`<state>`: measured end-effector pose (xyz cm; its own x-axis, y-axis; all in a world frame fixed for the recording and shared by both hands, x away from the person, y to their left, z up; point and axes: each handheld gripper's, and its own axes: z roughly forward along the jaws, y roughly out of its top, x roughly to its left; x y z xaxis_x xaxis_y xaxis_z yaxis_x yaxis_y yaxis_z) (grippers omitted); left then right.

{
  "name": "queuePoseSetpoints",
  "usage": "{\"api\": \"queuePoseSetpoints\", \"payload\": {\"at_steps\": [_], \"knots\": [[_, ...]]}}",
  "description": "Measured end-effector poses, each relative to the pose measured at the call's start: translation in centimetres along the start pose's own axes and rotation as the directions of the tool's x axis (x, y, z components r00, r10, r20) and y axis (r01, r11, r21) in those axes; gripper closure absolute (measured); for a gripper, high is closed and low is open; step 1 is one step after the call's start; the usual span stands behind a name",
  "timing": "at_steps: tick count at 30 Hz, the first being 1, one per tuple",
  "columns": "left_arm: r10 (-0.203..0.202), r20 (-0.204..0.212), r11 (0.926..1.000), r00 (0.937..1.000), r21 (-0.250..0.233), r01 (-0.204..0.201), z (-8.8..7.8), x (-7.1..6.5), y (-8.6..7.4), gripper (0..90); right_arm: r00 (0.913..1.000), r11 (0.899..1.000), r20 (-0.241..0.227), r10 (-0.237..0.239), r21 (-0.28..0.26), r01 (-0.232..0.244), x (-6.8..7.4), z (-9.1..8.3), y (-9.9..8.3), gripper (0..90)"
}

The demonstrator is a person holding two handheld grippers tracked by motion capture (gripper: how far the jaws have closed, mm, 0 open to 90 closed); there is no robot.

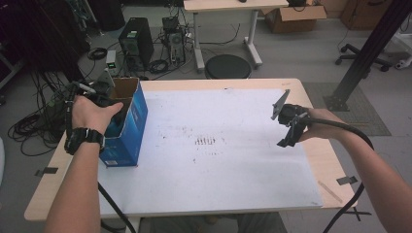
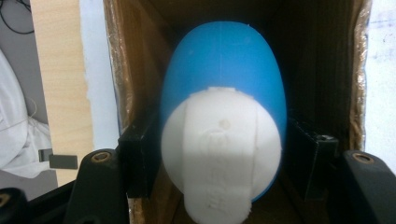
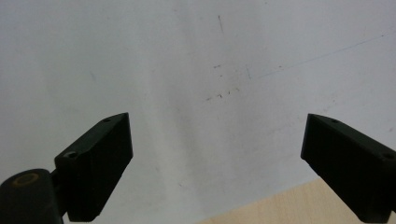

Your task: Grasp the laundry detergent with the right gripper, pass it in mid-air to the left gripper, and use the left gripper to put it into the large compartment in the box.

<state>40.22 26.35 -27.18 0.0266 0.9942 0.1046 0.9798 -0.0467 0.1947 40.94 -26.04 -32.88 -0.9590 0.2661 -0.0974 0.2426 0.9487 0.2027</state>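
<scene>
Fingers (image 2: 140,163) of the left gripper (image 2: 224,172) clamp the blue-and-white bottle (image 2: 224,93) inside the blue box (image 1: 128,127); release remains. Right gripper (image 3: 217,163) fingers stand apart, idle above the tabletop (image 1: 218,184).

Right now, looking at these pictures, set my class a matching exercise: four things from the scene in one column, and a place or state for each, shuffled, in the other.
Things:
1. left gripper
2. right gripper
3. blue box
4. white sheet

Places or states:
A. covers most of the tabletop
B. jaws apart, nothing between them
C. stands open-topped at the table's left
D. reaches into the box, shut on the blue-and-white object

Pairs: 1-D, 2-B, 3-C, 4-A
</scene>
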Motion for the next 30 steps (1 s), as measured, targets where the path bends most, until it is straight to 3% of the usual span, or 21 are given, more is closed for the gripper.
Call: {"api": "queuePoseSetpoints", "payload": {"at_steps": [16,24,30], "knots": [[-0.001,0.018,1.0000,0.9998,-0.008,0.001,-0.4,-0.2,0.1,36.0,1.0000,1.000,-0.006,0.001,0.002,-0.001,0.1,0.0,-0.2,8.7],[0.005,0.025,1.0000,0.9997,-0.008,-0.004,-1.6,-0.2,0.2,28.6,0.9999,1.000,-0.009,-0.007,-0.004,0.007,0.2,-0.2,-0.1,8.6],[0.030,-0.004,0.9992,0.9995,-0.026,-0.030,-3.3,-0.4,0.2,22.8,0.9999,1.000,-0.007,-0.008,-0.007,0.008,0.3,-0.4,0.1,8.5]]}}
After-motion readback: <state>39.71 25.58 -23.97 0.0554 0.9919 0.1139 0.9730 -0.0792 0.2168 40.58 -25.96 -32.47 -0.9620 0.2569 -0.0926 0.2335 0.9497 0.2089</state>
